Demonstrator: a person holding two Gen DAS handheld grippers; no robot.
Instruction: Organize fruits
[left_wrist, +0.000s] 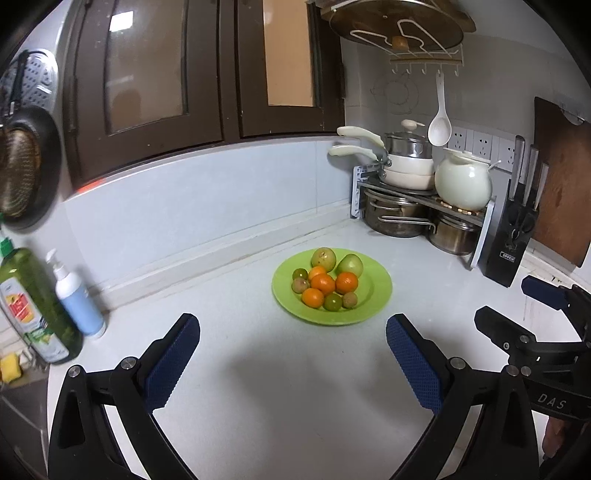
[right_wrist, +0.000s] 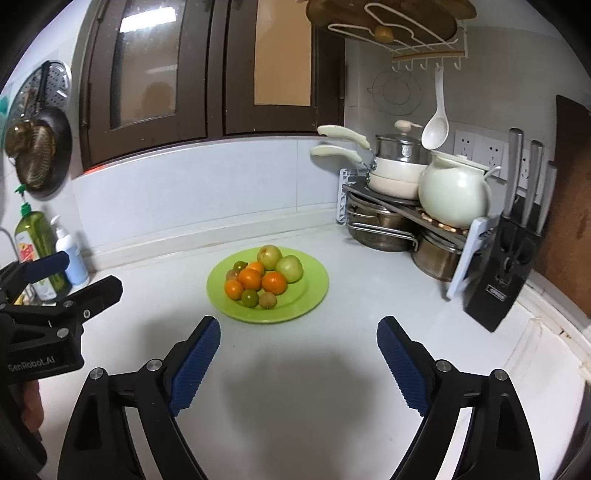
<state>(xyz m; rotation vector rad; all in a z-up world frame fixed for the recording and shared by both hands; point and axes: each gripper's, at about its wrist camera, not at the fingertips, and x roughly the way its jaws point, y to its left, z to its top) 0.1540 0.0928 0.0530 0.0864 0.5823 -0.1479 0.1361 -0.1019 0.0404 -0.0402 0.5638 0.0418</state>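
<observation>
both grippers, left (left_wrist: 293, 363) & right (right_wrist: 298, 363), spread wide w/ nothing held, fruit (right_wrist: 258, 277) piled on green plate (right_wrist: 314, 295)

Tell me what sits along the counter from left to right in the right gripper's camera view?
Green dish soap bottle → white pump bottle → green plate of fruit → rack of pots → black knife block.

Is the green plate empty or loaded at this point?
Loaded. The green plate carries a pile of fruit: oranges, two larger green fruits and smaller ones, all inside its rim; none lies on the counter.
</observation>
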